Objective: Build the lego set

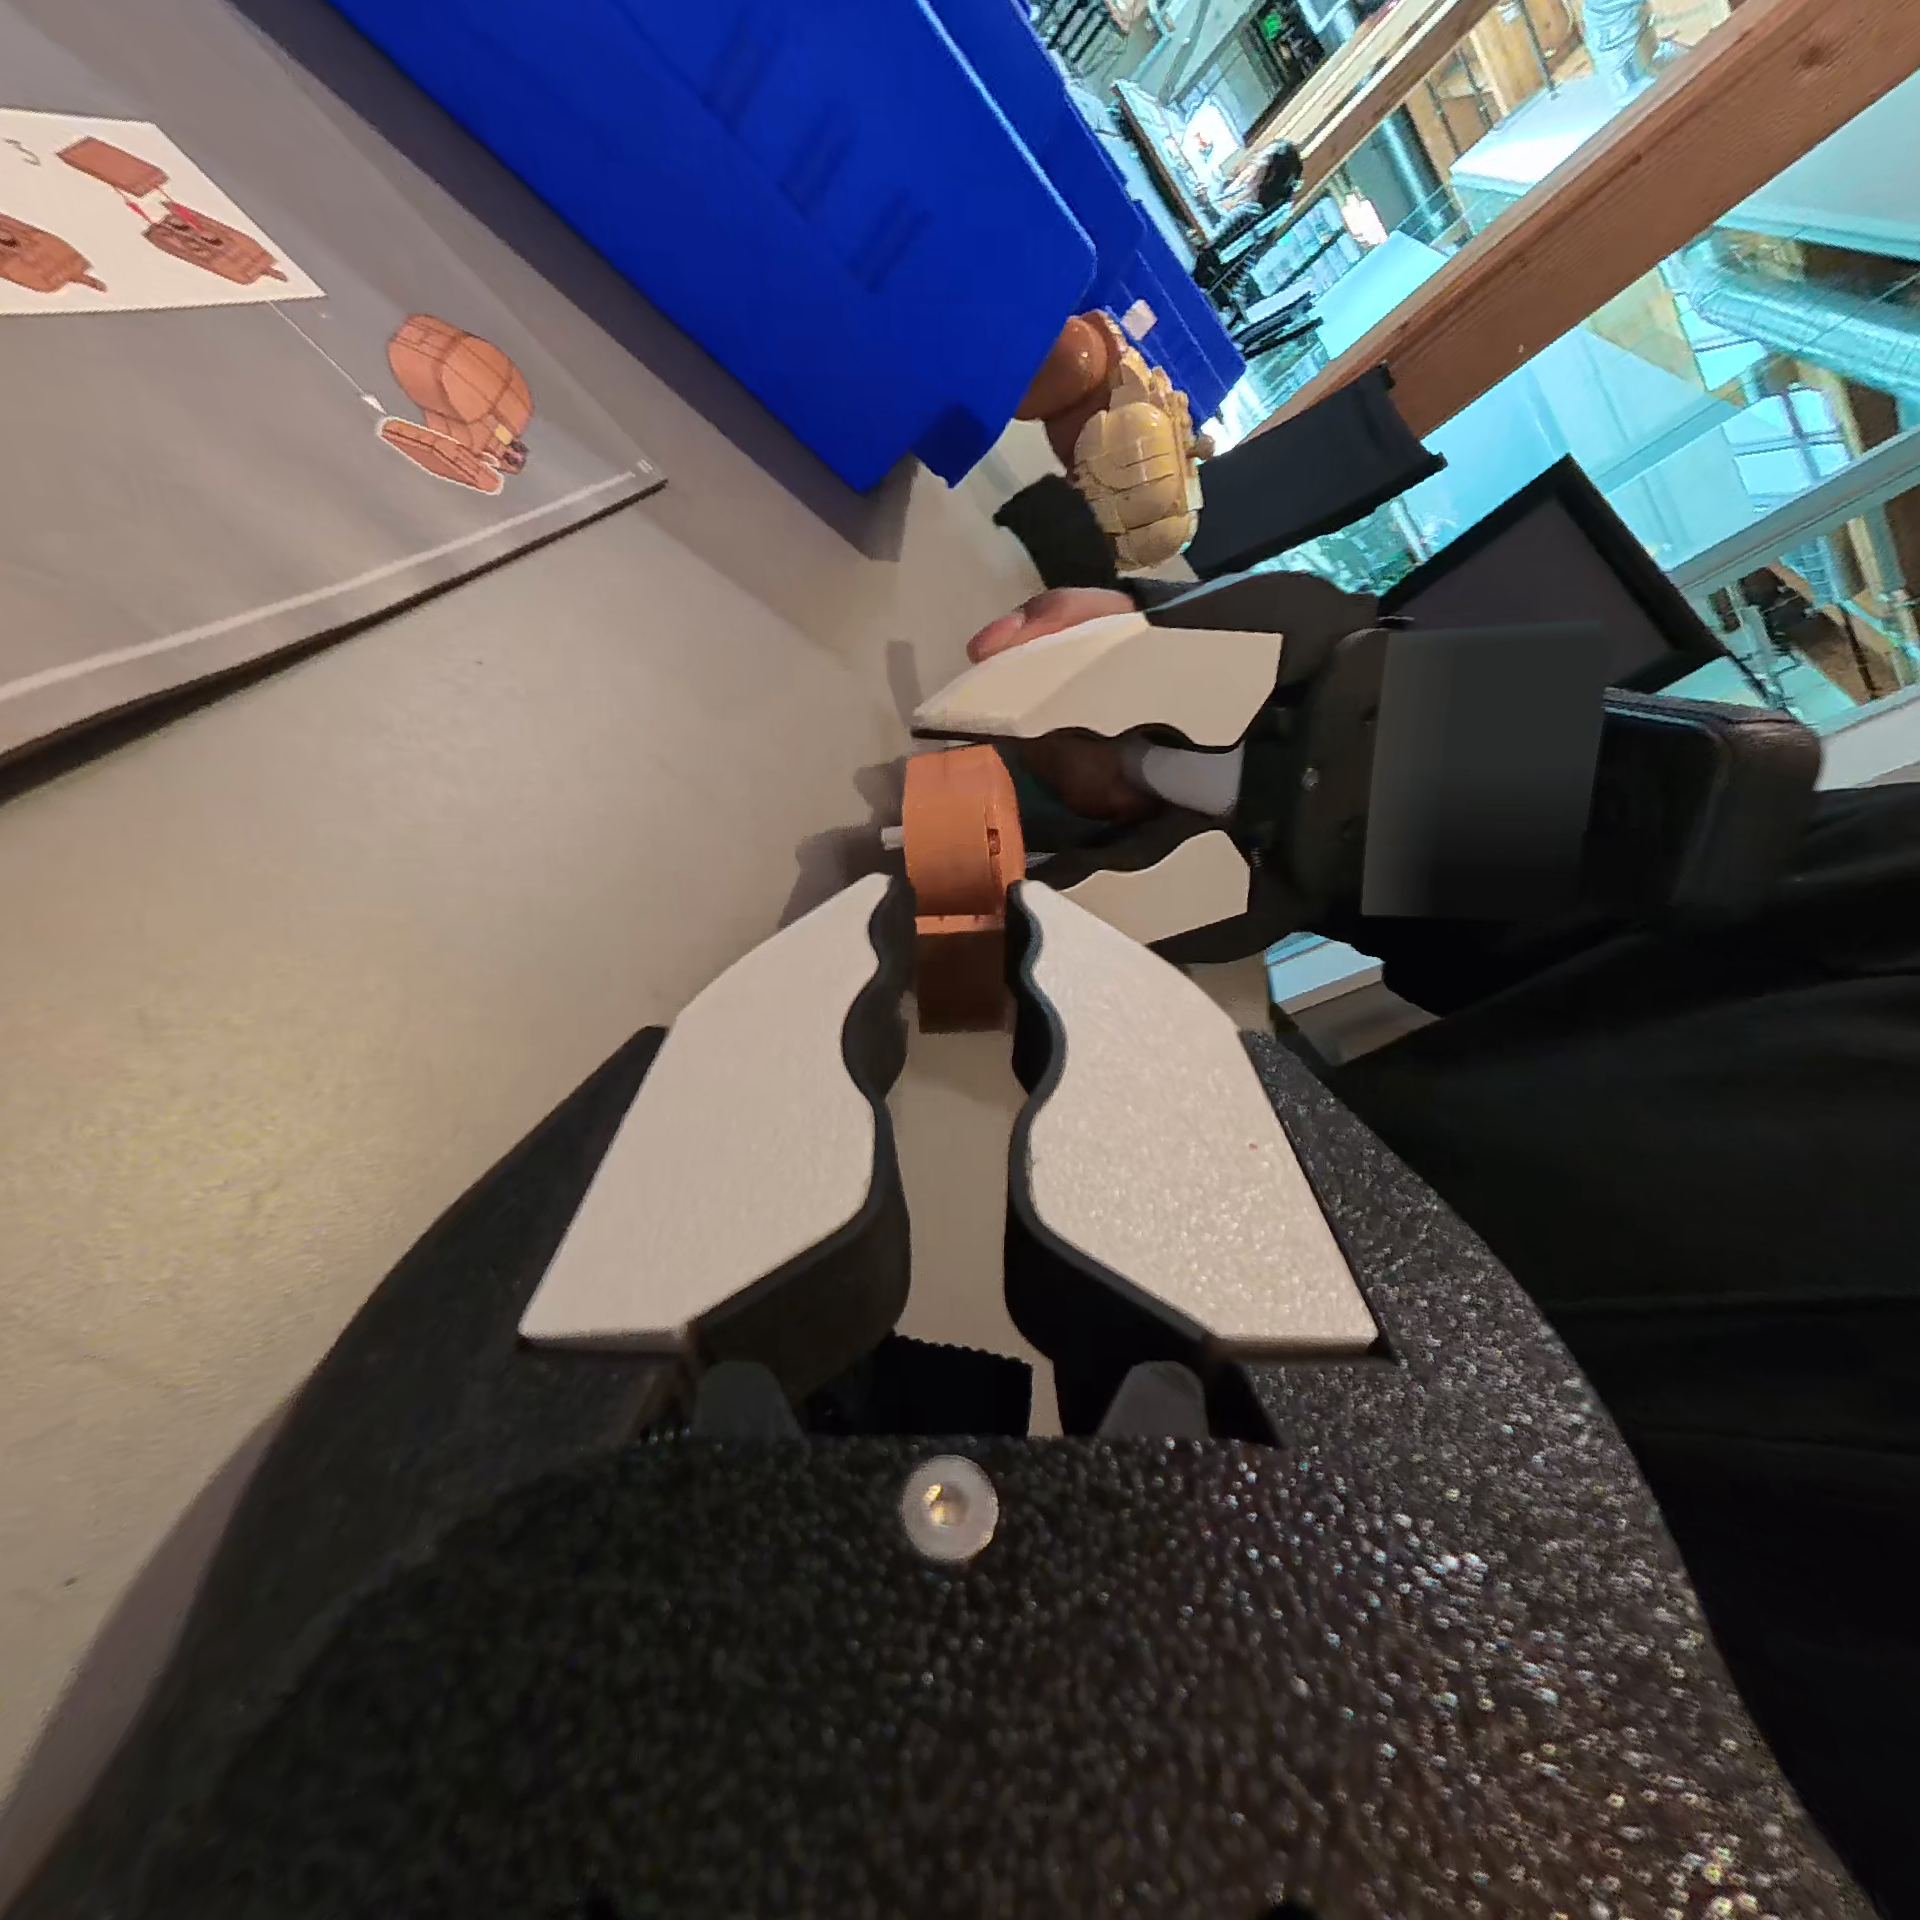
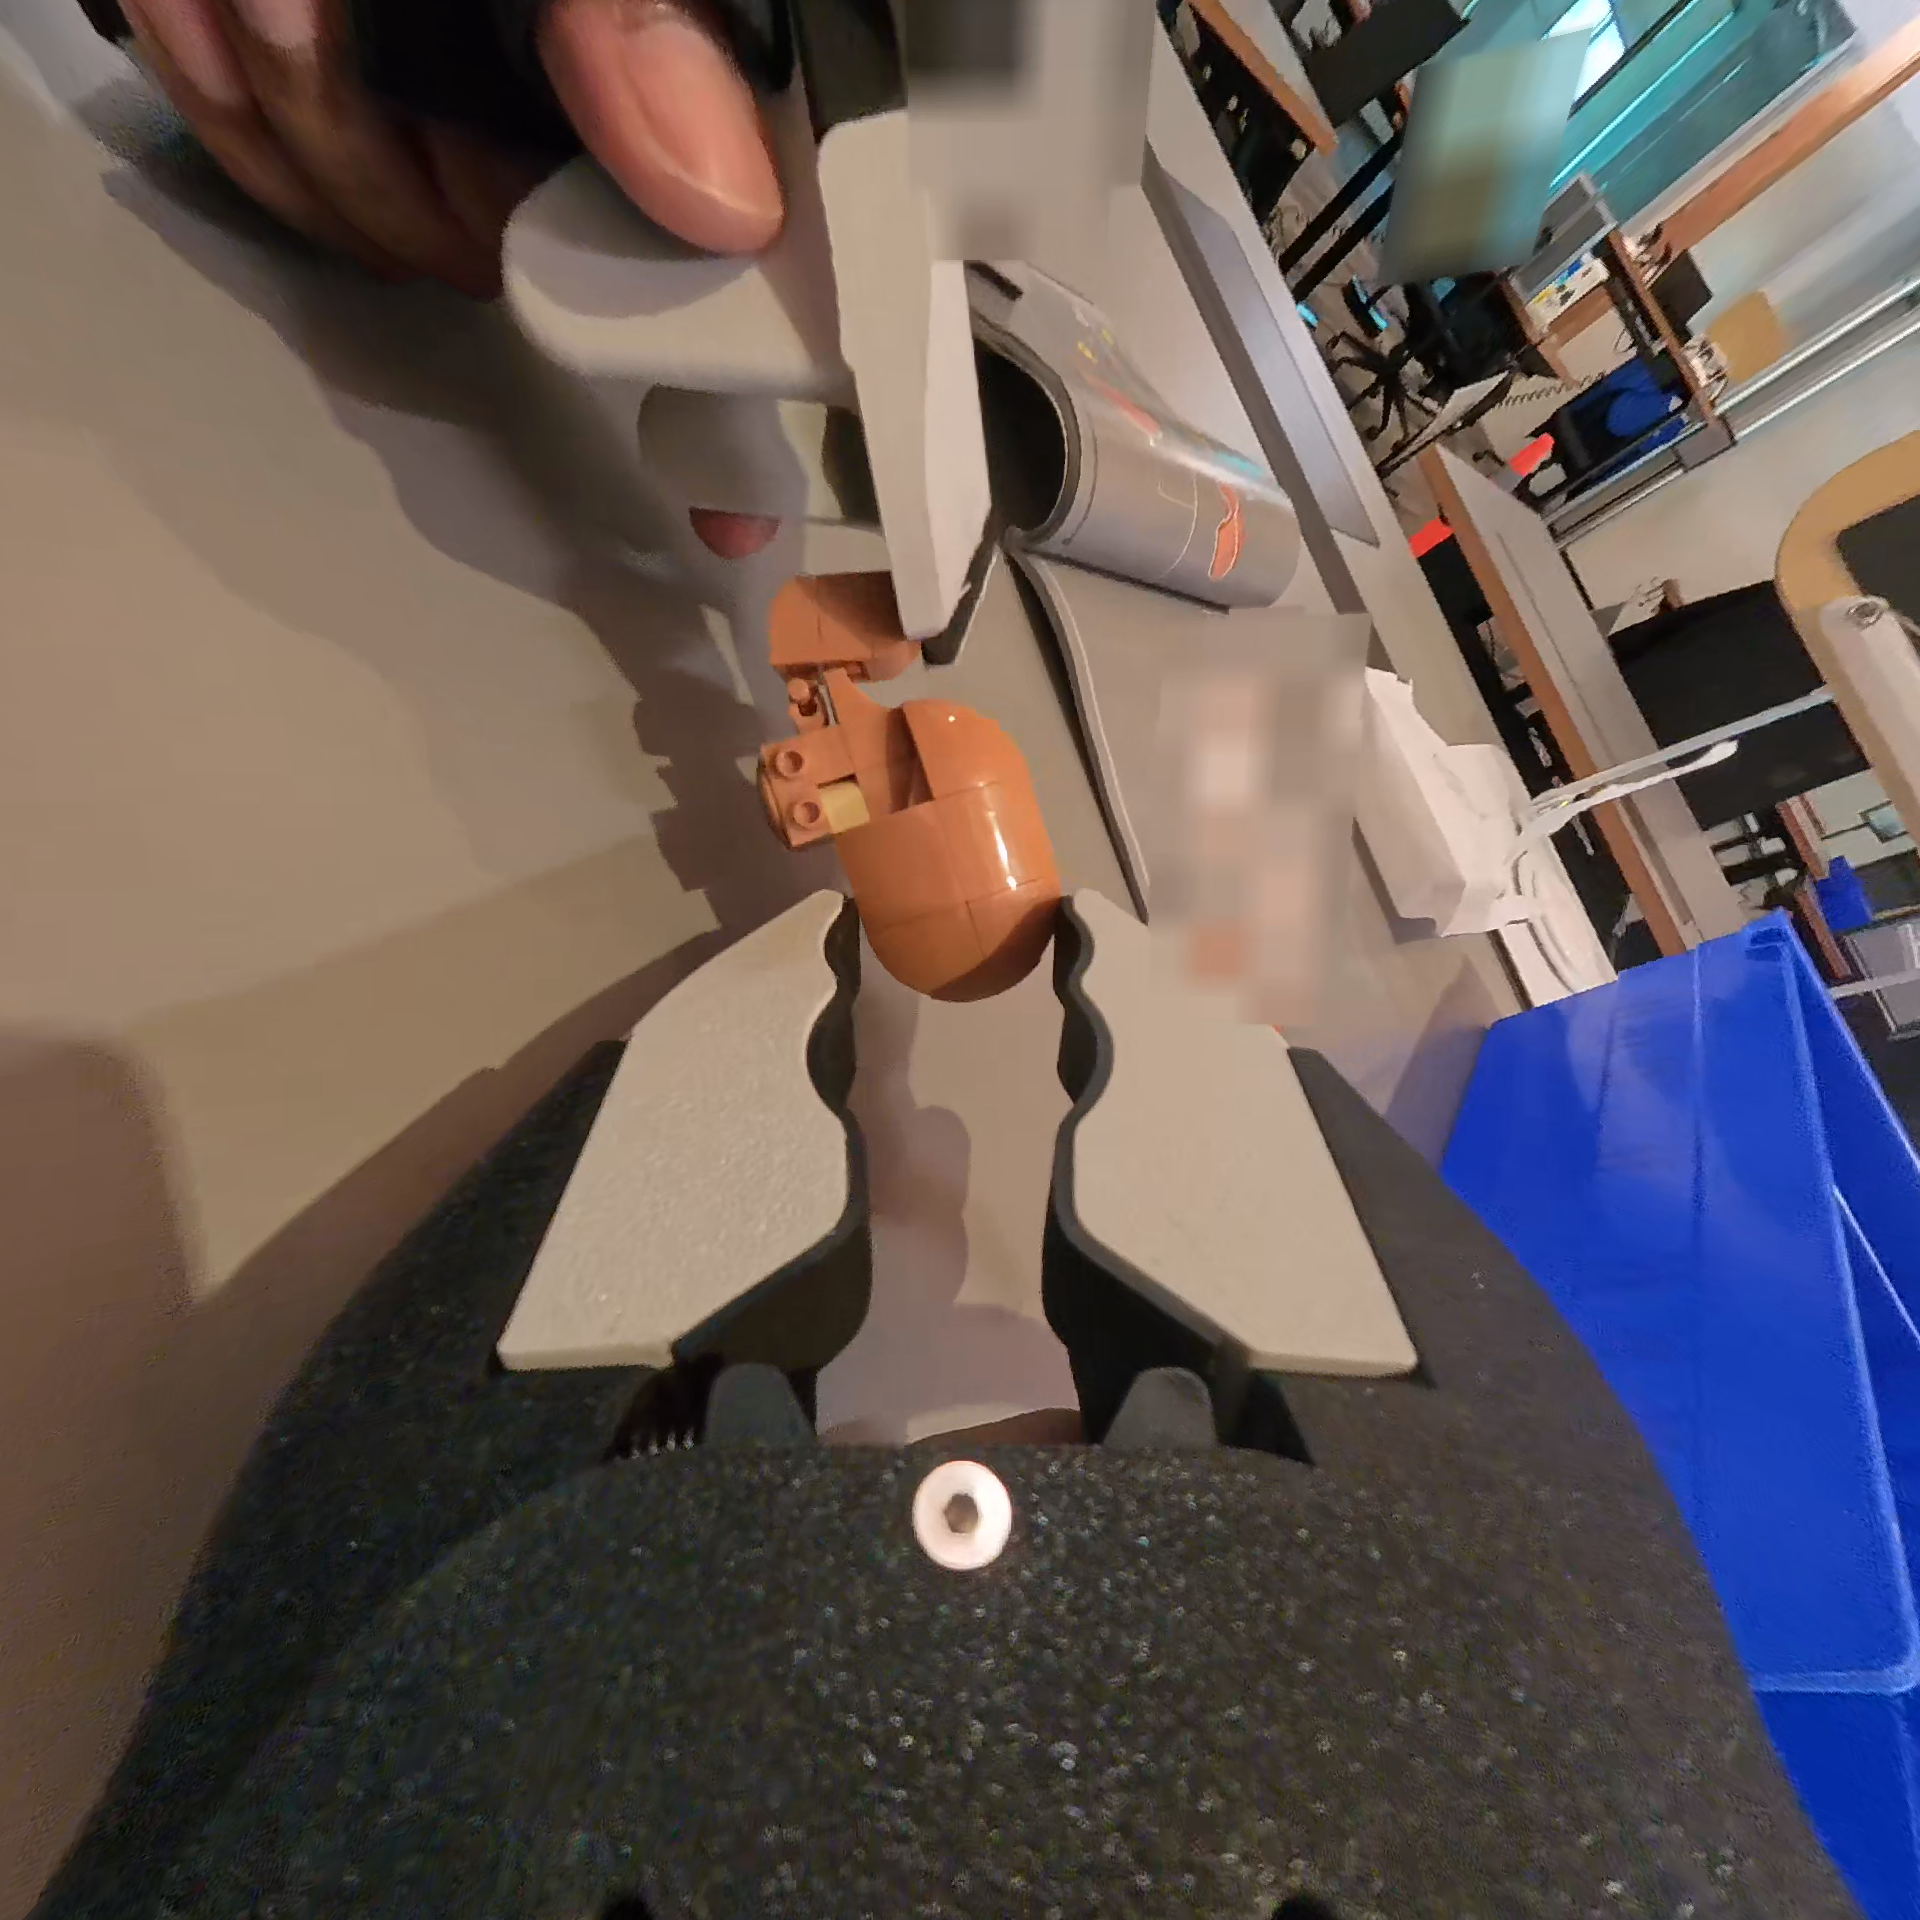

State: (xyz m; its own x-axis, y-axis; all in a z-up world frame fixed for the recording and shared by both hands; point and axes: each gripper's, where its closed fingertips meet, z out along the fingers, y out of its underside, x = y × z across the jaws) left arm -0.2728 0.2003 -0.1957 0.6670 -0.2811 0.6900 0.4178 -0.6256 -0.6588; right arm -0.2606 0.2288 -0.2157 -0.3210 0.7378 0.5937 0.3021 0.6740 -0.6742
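Observation:
My left gripper (image 1: 961,899) is shut on a small orange-brown lego piece (image 1: 961,982), held above the beige table (image 1: 312,1039). My right gripper (image 2: 956,920) is shut on a rounded orange-brown lego body (image 2: 951,862) with a studded bracket and a tan peg on its side. The two parts touch end to end. I cannot tell whether they are locked together. In the right wrist view the left gripper's finger (image 2: 894,364) comes down from above onto the small piece (image 2: 831,634), with a hand (image 2: 665,125) on it. The right gripper's fingers (image 1: 1101,686) show in the left wrist view.
The open instruction booklet (image 1: 260,416) lies on the table at the left; its curled page (image 2: 1164,478) shows behind the parts. Blue bins (image 1: 831,208) stand along the back, one close at the right (image 2: 1714,1299). A tan and brown lego assembly (image 1: 1132,468) sits beyond. A white paper bag (image 2: 1455,810) lies farther off. One gripper's finger ends stand about 4 cm off the other's.

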